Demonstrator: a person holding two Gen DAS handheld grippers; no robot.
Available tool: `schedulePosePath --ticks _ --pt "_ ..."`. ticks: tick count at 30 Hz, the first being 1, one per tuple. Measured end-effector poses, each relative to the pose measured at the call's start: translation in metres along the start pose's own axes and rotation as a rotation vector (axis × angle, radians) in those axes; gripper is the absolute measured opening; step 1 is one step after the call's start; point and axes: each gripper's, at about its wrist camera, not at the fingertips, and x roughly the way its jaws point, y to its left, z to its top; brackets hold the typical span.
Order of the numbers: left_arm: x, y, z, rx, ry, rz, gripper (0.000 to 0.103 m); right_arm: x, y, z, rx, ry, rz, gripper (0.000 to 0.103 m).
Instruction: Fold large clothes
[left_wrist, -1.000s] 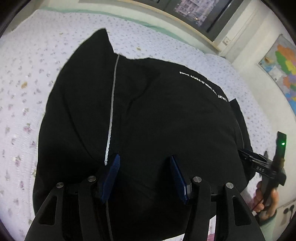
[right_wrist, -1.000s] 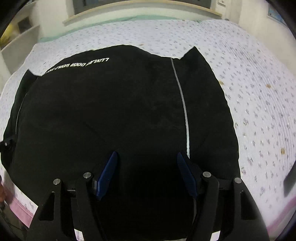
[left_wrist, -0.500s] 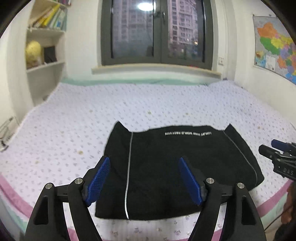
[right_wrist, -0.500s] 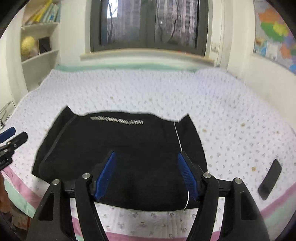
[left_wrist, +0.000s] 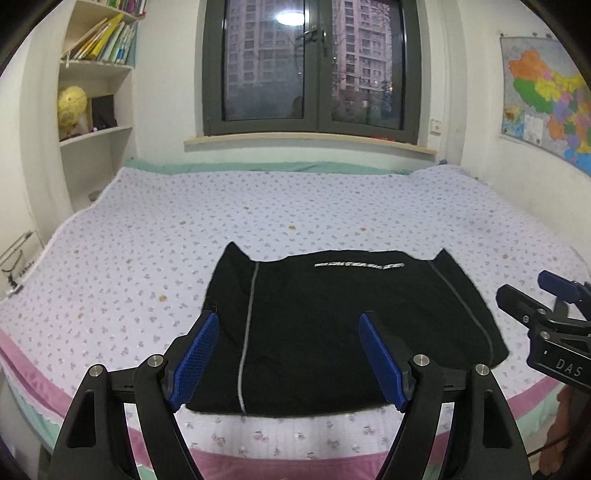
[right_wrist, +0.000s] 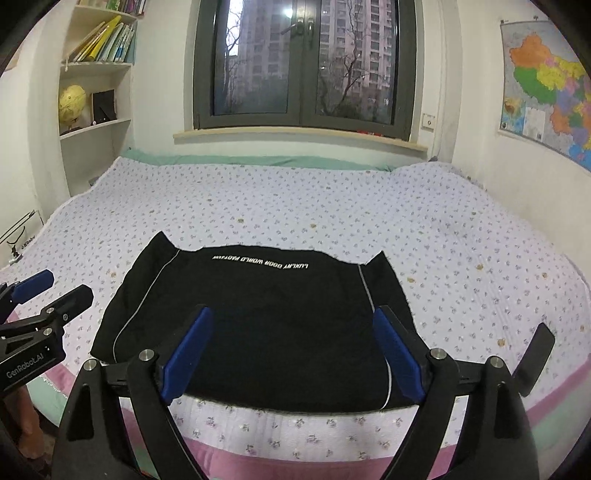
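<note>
On the flowered bed (left_wrist: 332, 206), the folded black garment (left_wrist: 343, 332) lies crosswise just ahead of my two spread, empty claws, left (left_wrist: 290, 360) and right (right_wrist: 293, 356).

Folded garment (right_wrist: 255, 325) lies on bed (right_wrist: 461, 236) near its front edge; phone (right_wrist: 533, 360) to its right; window (right_wrist: 303, 62) behind bed, bookshelf (right_wrist: 98, 74) left, map (right_wrist: 546, 85) right.

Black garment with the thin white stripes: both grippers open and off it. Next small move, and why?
Probably none beyond lowering the grippers away. The black garment with thin white stripes lies flat as a compact rectangle near the front edge of the floral bedspread, looking fully folded. The left gripper and right gripper are open, holding nothing.
</note>
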Motion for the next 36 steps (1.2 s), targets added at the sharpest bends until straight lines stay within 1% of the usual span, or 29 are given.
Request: schedulePosePath --ticks 4,8,15,29,36 --pt "0.003 -0.002 -0.003 0.008 0.001 0.016 0.079 0.008 0.001 -0.003 0.005 0.029 0.001 0.090" --pt "0.005 -0.004 -0.005 0.004 0.011 0.015 0.079 0.014 0.003 -0.005 0.013 0.046 0.005 0.090" --pt "0.014 -0.005 -0.009 -0.006 0.041 0.015 0.079 0.020 0.002 -0.006 0.018 0.063 0.012 0.090" --pt "0.015 -0.004 -0.011 -0.009 0.046 0.018 0.079 0.026 0.001 -0.008 0.022 0.073 0.016 0.090" --pt "0.019 -0.003 -0.013 -0.004 0.058 0.020 0.079 0.031 -0.001 -0.011 0.034 0.091 0.026 0.090"
